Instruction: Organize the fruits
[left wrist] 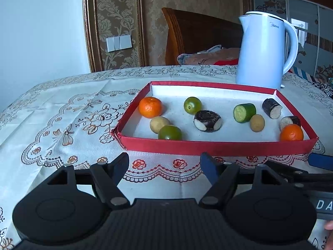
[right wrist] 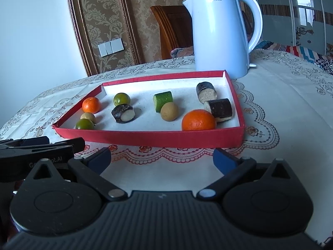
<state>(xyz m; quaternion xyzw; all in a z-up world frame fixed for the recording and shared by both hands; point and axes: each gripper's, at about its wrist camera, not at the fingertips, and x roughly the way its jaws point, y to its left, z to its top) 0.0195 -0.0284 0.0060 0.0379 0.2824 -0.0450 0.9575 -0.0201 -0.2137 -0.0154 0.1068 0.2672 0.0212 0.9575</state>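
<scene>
I hold my left tool (left wrist: 164,166) low over the bench (left wrist: 62,108), angled down toward the red tray (left wrist: 208,145), its two dark fingers spread with nothing between them; only the patterned cloth shows in the gap. My right tool (right wrist: 162,159) sits just beside it at much the same downward tilt, blue-padded fingers spread and empty too. Both stop short of the tray's near wall. From the right wrist camera the left tool's body enters at the left edge, cut off by the frame; from the left wrist camera the right tool's blue fingertip (left wrist: 320,161) pokes in at the right edge, and a bit of my finger shows at the bottom right corner.

The fruits all lie inside the tray. At the left end: an orange (left wrist: 150,110), a pale yellow fruit (left wrist: 159,124) and a green fruit (left wrist: 169,133) touching it, the green one partly hidden behind the near wall. Another green fruit (left wrist: 192,105) lies further back, a dark-skinned cut chunk (left wrist: 207,120) near the middle. To the right: a green cut piece (left wrist: 244,112), a second pale fruit (left wrist: 257,123), two more dark chunks (left wrist: 271,108) and a second orange (left wrist: 291,133) in the near right corner, its lower half hidden by the wall. What the dark chunks are I cannot tell.

A white kettle (left wrist: 264,50) stands behind the tray, its base partly hidden by the far wall
</scene>
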